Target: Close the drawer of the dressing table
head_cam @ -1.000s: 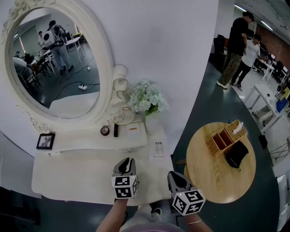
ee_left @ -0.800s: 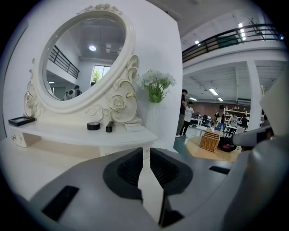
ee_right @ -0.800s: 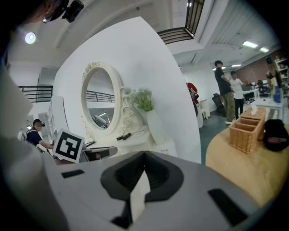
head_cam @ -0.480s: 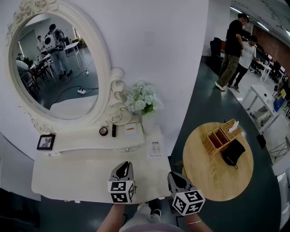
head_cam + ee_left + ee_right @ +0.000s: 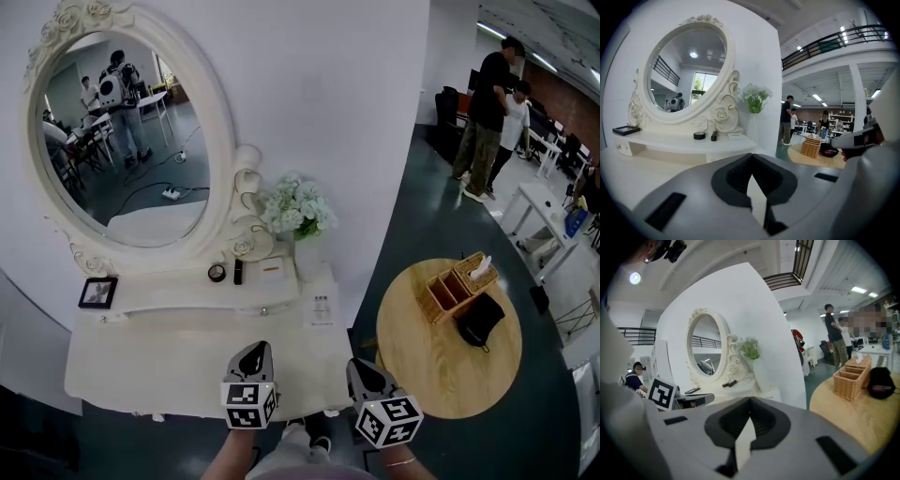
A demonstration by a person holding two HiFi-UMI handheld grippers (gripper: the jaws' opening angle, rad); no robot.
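The white dressing table (image 5: 141, 361) stands against the wall under an oval mirror (image 5: 131, 141). Its raised shelf has a small drawer with a knob (image 5: 263, 310), and the drawer front looks flush with the shelf. My left gripper (image 5: 251, 351) hovers over the table's near edge, well short of the knob. Its jaws have just been closing and now meet with nothing between them (image 5: 751, 157). My right gripper (image 5: 362, 367) hangs beside it at the table's right front corner, also shut and empty (image 5: 750, 400).
On the shelf are a photo frame (image 5: 97, 292), a small round tin (image 5: 217, 273) and a vase of white flowers (image 5: 298, 211). To the right stands a round wooden table (image 5: 422, 370) carrying a wicker basket (image 5: 457, 286) and a black cap (image 5: 478, 321). People stand far right (image 5: 487, 103).
My left gripper has drawn back from the shelf toward the table's near edge. The right gripper has hardly shifted.
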